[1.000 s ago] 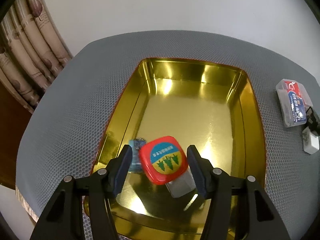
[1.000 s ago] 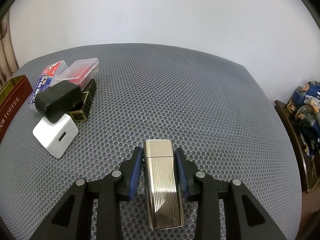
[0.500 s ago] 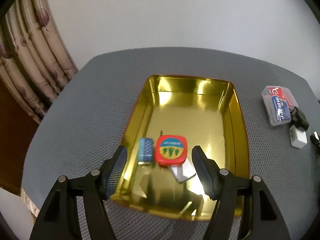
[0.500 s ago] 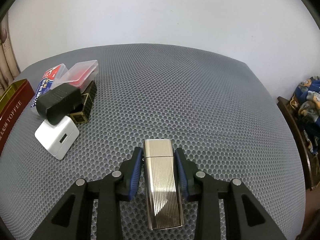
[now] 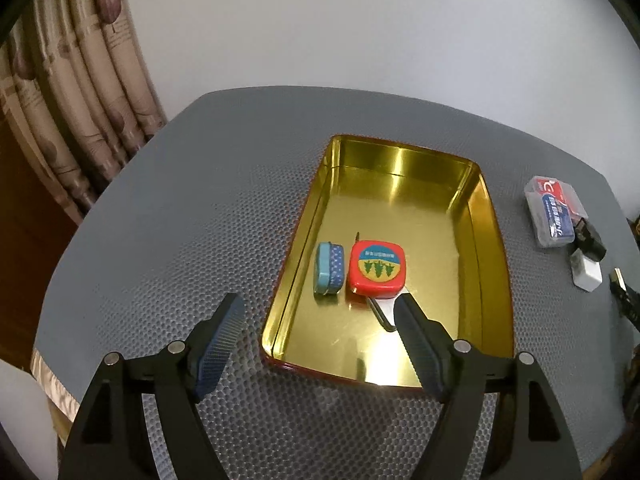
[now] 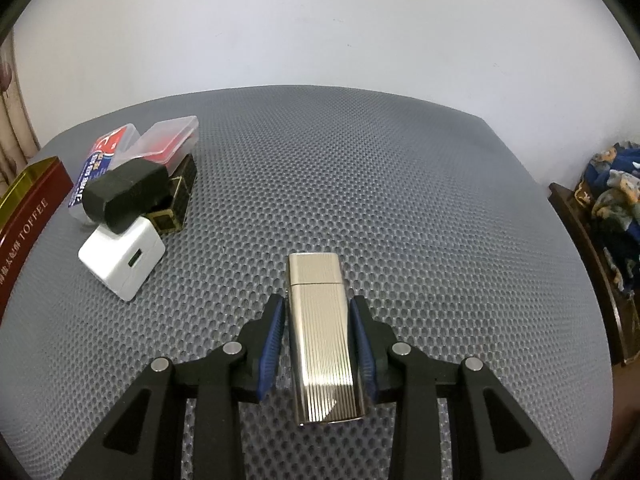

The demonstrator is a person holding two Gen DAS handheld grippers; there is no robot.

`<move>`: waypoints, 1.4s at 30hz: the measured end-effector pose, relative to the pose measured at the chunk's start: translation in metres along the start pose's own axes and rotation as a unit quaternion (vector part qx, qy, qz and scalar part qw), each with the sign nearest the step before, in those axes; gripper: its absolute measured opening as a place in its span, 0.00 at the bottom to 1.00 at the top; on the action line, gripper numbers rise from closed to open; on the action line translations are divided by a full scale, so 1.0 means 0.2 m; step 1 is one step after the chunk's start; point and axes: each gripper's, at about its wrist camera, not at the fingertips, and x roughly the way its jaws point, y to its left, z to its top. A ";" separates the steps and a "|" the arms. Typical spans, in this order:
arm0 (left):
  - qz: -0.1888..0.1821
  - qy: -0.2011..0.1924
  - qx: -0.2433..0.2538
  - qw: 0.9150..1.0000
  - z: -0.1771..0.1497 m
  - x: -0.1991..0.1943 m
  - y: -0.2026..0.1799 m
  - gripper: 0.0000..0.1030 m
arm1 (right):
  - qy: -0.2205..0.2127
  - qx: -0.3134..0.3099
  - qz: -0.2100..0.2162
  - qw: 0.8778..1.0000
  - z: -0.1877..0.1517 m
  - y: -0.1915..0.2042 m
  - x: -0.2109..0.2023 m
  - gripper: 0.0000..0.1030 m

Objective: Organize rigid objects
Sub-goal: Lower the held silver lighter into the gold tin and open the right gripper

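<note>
1. Plain white wall behind, patterned beige curtains (image 5: 72, 120) at the left, and a counter (image 5: 208, 208) covered in grey honeycomb-textured matting carries everything.
2. On that counter lies an open rectangular tin with a gold interior (image 5: 400, 168); from the right wrist view its dark red outer wall (image 6: 28, 216) reads "TOFFEE" in gold capitals.
3. Inside the tin, near its left wall, sit a red rounded-square tin with a blue-and-yellow label showing green trees (image 5: 377, 267), a small blue dotted tin (image 5: 330, 269) just beside it on the left, and a silver metal piece (image 5: 386, 310) partly under the red one. Writing on the red lid is too small to read.
4. Right of the tin a cluster lies close together: a clear plastic case with a red and blue printed card (image 6: 105, 160), a second clear case with red contents (image 6: 170, 144), a black block-shaped adapter (image 6: 128, 192) resting on a white cube charger (image 6: 122, 258), and a black-and-gold patterned box (image 6: 178, 200).
5. Left gripper (image 5: 318, 312): its fingers have just been spreading and stand wide apart above the tin's near left corner, nothing between them.
6. Right gripper (image 6: 318, 320): fingers clamped on a silver ribbed metal lighter (image 6: 322, 336), which points away from the camera above the matting.
</note>
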 end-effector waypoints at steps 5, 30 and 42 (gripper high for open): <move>0.007 -0.001 0.002 1.000 0.00 0.00 0.00 0.74 | -0.001 0.003 0.002 1.000 -0.02 -0.01 -0.01 0.30; 0.012 0.025 -0.029 0.999 0.00 0.06 0.06 0.75 | -0.046 -0.019 0.053 0.997 -0.01 0.37 -0.31 0.30; 0.016 0.027 -0.027 0.999 0.00 0.06 0.06 0.75 | -0.058 -0.094 0.101 0.989 0.00 0.67 -0.39 0.30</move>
